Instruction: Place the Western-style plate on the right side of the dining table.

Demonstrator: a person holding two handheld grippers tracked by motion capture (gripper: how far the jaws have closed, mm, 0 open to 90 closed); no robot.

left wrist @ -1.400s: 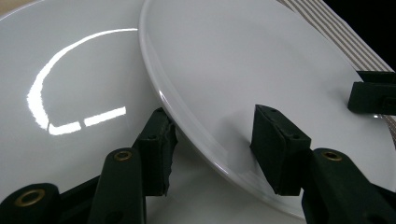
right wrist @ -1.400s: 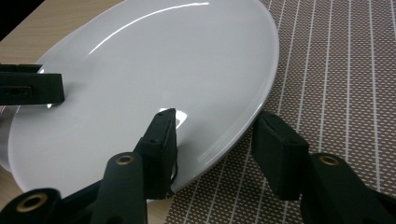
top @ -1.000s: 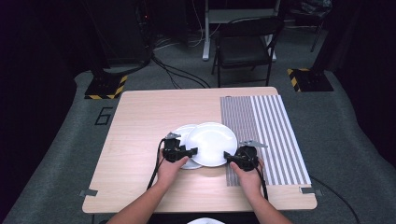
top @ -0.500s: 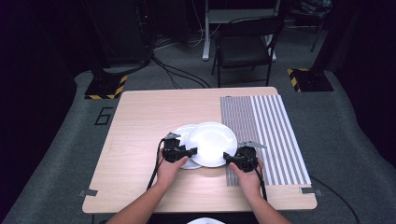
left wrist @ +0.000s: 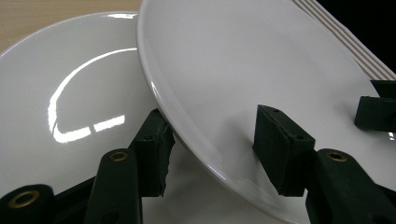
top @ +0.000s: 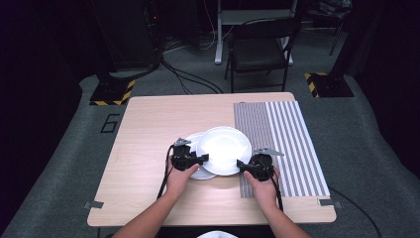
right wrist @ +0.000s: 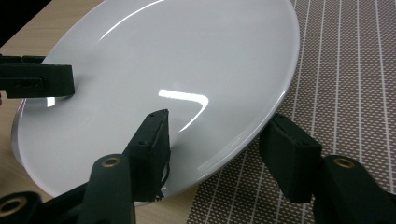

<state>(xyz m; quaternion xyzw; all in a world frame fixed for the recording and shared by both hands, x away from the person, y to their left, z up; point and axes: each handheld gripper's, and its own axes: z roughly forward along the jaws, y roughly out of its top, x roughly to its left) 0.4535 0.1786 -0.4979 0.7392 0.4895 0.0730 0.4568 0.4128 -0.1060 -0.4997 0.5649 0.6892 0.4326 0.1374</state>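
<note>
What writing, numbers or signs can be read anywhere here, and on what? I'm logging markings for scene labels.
"6": a dark outlined numeral on the grey carpet floor, left of the light wooden table.
The round white plates and the brown-and-white striped mat bear no text. The black-and-yellow hazard-striped bases carry stripes only, no words.

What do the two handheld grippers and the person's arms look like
Both grippers, left gripper and right gripper, are black, each with a grey three-cornered plate on top and a black cable trailing back along the forearm. Their jaws end in blocky black pads with brass-coloured rivets. The forearms are bare, no sleeves showing.
</note>
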